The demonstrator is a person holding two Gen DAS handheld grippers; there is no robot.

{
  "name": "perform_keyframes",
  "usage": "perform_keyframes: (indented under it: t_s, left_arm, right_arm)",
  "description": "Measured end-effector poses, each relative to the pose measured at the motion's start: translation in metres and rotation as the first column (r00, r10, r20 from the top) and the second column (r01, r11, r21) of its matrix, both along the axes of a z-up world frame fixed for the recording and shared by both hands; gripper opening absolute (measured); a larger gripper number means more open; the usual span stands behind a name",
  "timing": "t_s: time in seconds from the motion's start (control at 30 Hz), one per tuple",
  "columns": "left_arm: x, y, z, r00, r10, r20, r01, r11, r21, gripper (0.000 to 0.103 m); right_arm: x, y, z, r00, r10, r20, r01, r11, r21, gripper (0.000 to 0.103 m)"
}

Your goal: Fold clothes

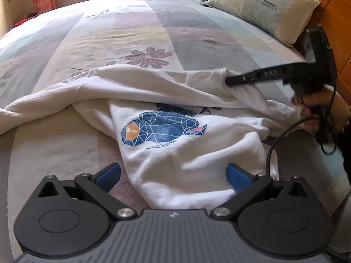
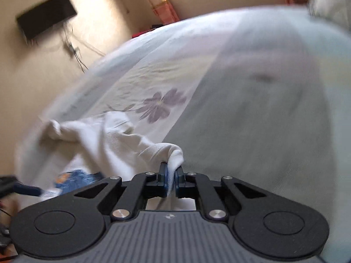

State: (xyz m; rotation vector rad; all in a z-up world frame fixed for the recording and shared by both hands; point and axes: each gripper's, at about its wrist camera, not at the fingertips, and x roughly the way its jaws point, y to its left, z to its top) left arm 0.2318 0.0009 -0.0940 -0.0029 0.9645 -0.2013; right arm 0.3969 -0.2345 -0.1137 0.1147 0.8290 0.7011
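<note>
- white sweatshirt (image 1: 175,153) with a blue geometric print, lying crumpled on the bed (image 1: 131,32)
- right gripper (image 2: 172,175) fingers pinched tight on a fold of it
- left gripper (image 1: 173,175) fingers spread wide, hem between them, not gripped

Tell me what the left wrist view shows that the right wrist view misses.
Only the left wrist view: the pillow, the wooden headboard and the full blue print.
Only the right wrist view: a dark wall screen, and the right tool shut on a white fold.
Both: the white sweatshirt and the purple flower on the bedspread.
</note>
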Motion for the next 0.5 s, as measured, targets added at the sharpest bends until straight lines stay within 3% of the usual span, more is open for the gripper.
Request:
perform_keyframes:
  t_s: [0.2, 0.4, 0.5]
  left_arm:
    - [0.002, 0.0, 0.0, 1.0, -0.001, 0.004, 0.001, 1.0, -0.008, 0.102]
    - [0.003, 0.0, 0.0, 1.0, 0.003, 0.007, -0.003, 1.0, -0.014, 0.102]
    - [0.003, 0.0, -0.001, 1.0, 0.008, 0.005, -0.008, 1.0, -0.015, 0.102]
  right_arm:
    - [0.029, 0.017, 0.033, 0.979, 0.049, 0.196, 0.009, 0.96, -0.281, 0.009]
    - [0.066, 0.033, 0.04, 0.963, 0.076, 0.258, 0.031, 0.922, -0.386, 0.008]
    - [0.084, 0.034, 0.034, 0.962, 0.036, 0.27, 0.076, 0.917, -0.391, 0.009]
